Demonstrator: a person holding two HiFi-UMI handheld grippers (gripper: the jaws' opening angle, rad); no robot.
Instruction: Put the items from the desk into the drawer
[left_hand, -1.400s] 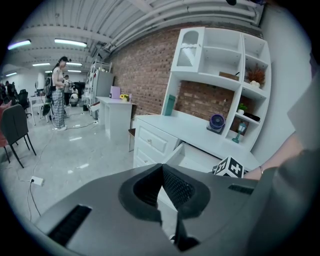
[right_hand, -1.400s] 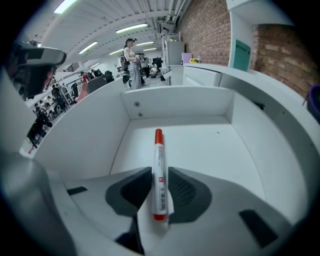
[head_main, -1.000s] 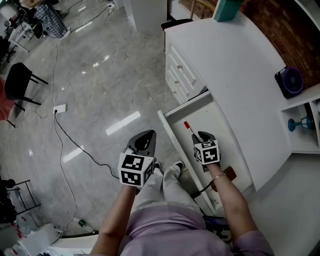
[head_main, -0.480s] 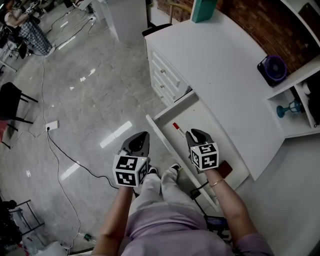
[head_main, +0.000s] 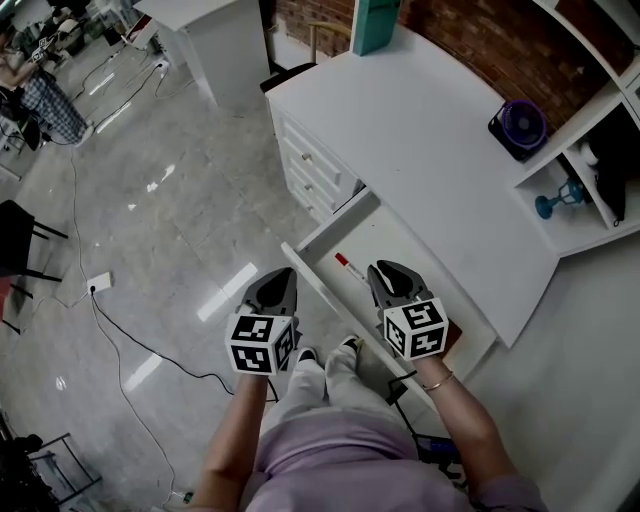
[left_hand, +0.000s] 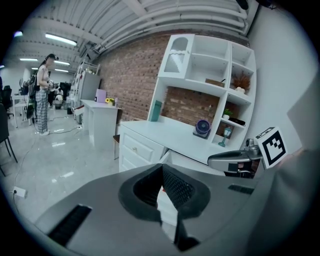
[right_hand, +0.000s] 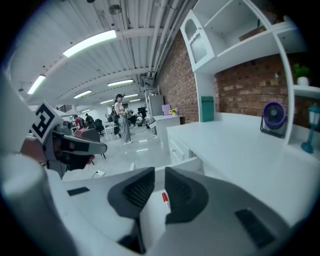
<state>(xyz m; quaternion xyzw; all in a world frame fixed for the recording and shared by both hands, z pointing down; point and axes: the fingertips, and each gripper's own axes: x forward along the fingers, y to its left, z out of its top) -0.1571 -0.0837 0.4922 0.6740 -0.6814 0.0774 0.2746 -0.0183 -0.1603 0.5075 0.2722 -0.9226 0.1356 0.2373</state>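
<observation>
Left gripper (head_main: 282, 274): held over the floor, near-left of the drawer (head_main: 405, 240). Its jaws are together and carry nothing.

Pen (head_main: 347, 266): red-capped, lying loose on the drawer floor near the left wall, apart from both grippers.

Right gripper (head_main: 379, 270): a second ago it was low over the pen; it has since lifted clear of the drawer. Its jaws have just been closing, a gap remains between the pads, and nothing sits in it.

Assessment: the pen counts as delivered. A teal box (head_main: 375, 22) at the far edge and a purple fan (head_main: 519, 128) to the right remain on the desk (head_main: 420, 130), so the task looks unfinished.
</observation>
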